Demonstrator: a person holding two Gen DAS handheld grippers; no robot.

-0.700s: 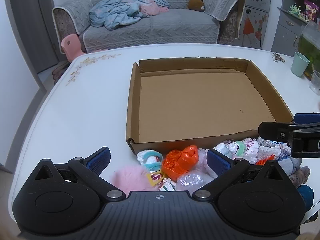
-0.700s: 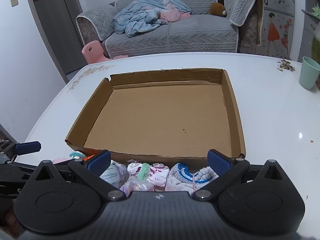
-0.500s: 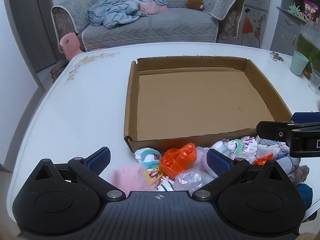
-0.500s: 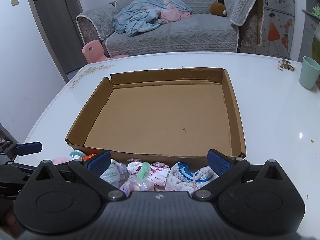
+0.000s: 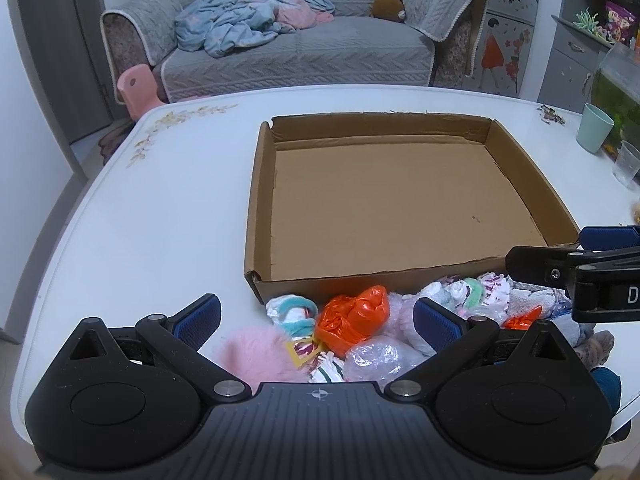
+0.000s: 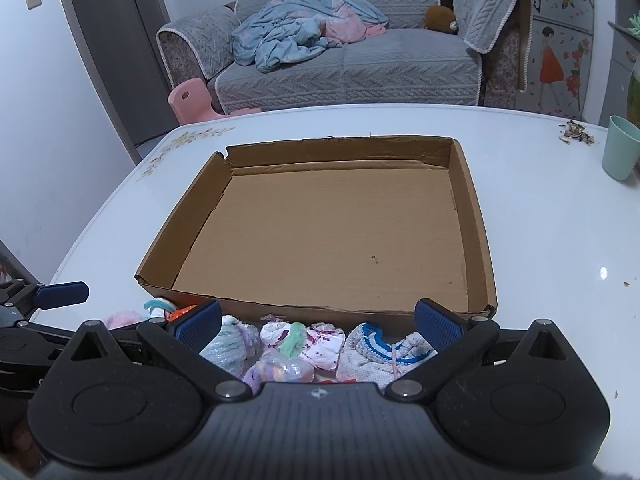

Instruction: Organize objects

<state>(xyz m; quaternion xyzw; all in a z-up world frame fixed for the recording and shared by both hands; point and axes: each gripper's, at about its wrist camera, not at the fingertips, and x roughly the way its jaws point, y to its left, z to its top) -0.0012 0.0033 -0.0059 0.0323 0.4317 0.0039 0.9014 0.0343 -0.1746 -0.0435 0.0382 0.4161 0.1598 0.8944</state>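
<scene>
White table (image 5: 160,220) in a living room, grey sofa (image 5: 300,52) behind. Left gripper (image 5: 316,320) jaws wide apart, holding nothing, hovering over the pile: orange bag (image 5: 354,318), pink fluffy item (image 5: 256,354), clear plastic bag (image 5: 376,362). Right gripper (image 6: 318,322) also spread wide, nothing held, above rolled socks (image 6: 304,338) and a blue-striped sock (image 6: 374,344). Pile sits just in front of the cardboard box's (image 6: 476,216) near wall; nothing inside it. Green cup (image 6: 620,148) at far right.
</scene>
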